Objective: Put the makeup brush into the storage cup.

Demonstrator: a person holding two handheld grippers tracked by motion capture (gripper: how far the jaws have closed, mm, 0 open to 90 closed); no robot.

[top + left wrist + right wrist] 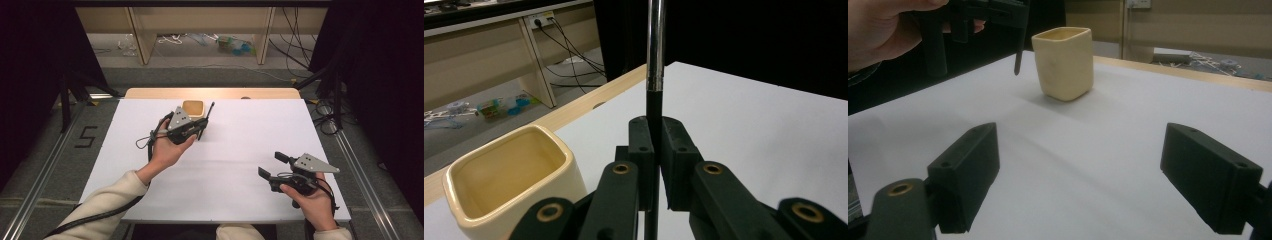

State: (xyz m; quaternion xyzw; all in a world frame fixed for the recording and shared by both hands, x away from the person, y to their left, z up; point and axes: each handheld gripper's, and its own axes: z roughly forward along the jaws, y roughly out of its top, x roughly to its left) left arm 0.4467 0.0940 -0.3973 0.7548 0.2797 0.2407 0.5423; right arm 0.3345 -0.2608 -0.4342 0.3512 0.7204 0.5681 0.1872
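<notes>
Left gripper view: your left tongs (655,150) are clamped on one thin black-and-metal rod (655,60), standing upright, just beside one cream cup (509,175). Judged step: drop the rod into the cup. Swing it over the opening, keep it vertical, lower, then release. Right tongs (1095,175) gape wide and empty, well apart on the desk (240,145). Two tongs total.

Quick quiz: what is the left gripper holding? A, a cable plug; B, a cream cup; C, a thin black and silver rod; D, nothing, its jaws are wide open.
C: in the left gripper view the left gripper has its jaws shut on the rod, beside the cup.
</notes>
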